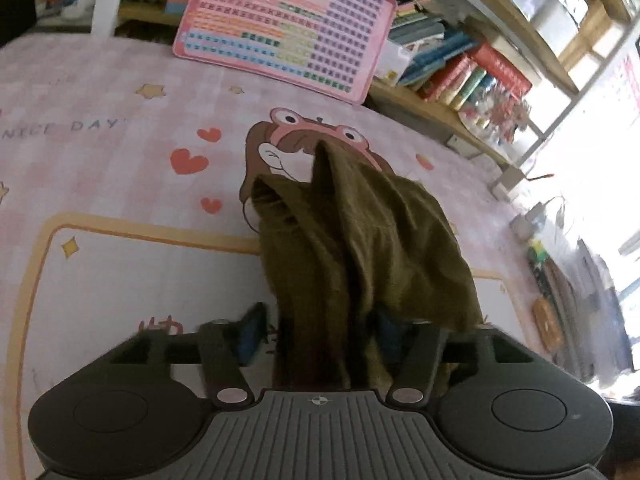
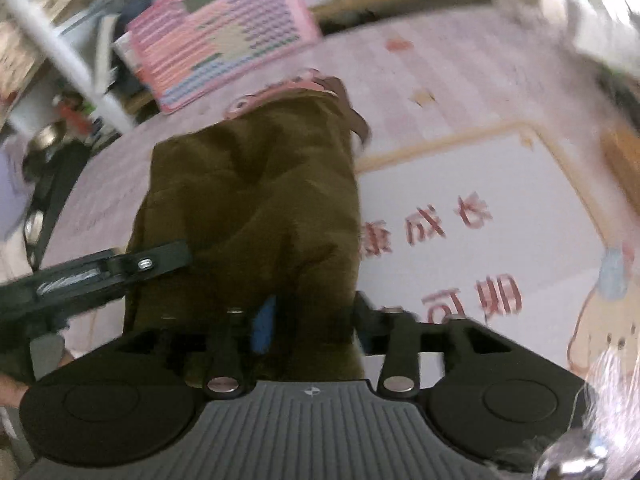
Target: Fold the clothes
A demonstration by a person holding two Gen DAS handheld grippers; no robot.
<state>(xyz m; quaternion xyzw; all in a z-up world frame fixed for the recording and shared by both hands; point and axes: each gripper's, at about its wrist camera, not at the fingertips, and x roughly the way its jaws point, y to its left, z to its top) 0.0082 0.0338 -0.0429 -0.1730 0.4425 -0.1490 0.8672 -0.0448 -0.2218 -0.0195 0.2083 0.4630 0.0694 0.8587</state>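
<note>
Two hand-held grippers work over a pink cartoon-printed bed sheet (image 1: pixel 120 152), with a pink keyboard toy (image 1: pixel 284 28) and bookshelf (image 1: pixel 460 72) at its far edge. An olive-green garment (image 1: pixel 360 248) lies bunched on the sheet, draped up between both tools. The left gripper (image 1: pixel 320 332), tilted steeply down, has its fingers spread around hanging cloth; whether they pinch it I cannot tell. The right gripper (image 2: pixel 308 320), also angled down, likewise straddles fabric, grip unclear. Judged step: gathering an edge; next calls for a firm pinch, then spreading flat.
</note>
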